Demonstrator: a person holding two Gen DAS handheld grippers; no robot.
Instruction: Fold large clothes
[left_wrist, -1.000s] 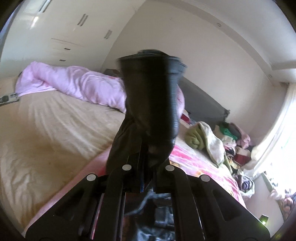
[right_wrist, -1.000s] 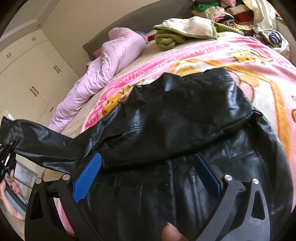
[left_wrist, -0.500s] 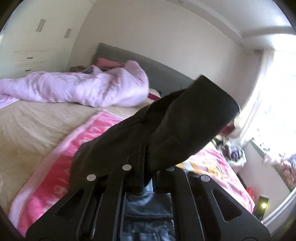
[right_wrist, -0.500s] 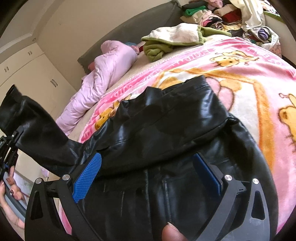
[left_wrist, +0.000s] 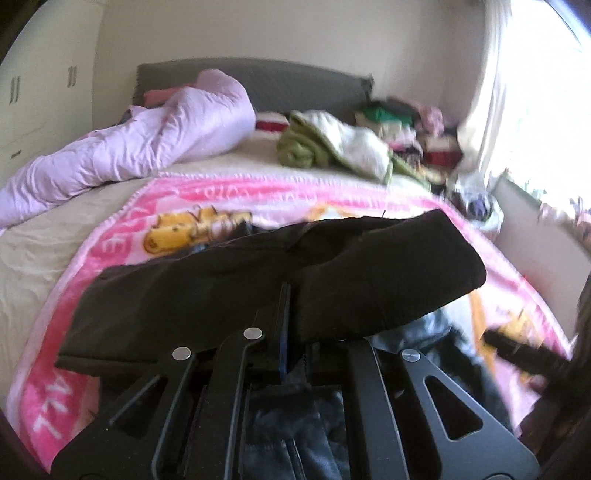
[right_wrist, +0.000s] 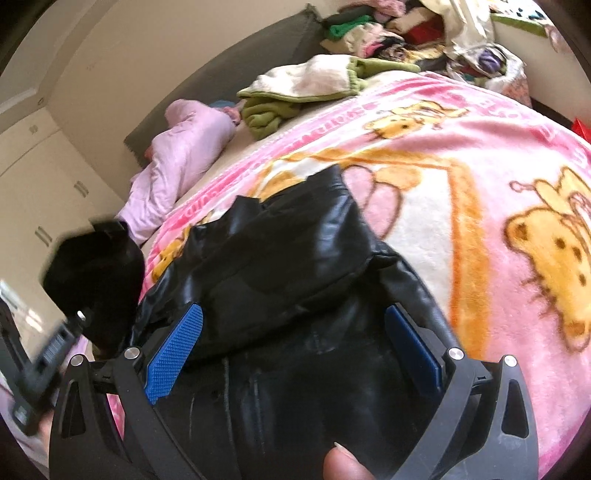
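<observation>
the left gripper (left_wrist: 286, 291) is pinching the black leather sleeve (left_wrist: 388, 273) tight, its length running crosswise over the black leather jacket (right_wrist: 295, 314) lying on the pink cartoon blanket (right_wrist: 480, 155). the right gripper (right_wrist: 291, 354) is hanging released above the jacket body, nearer.

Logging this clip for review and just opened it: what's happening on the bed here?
A person is folding a black leather jacket spread on a pink cartoon blanket on the bed. The left tool is shut on the jacket's sleeve, holding it lifted across the jacket body. The right tool is open, its blue pads either side of the jacket's lower part, gripping nothing.
</observation>
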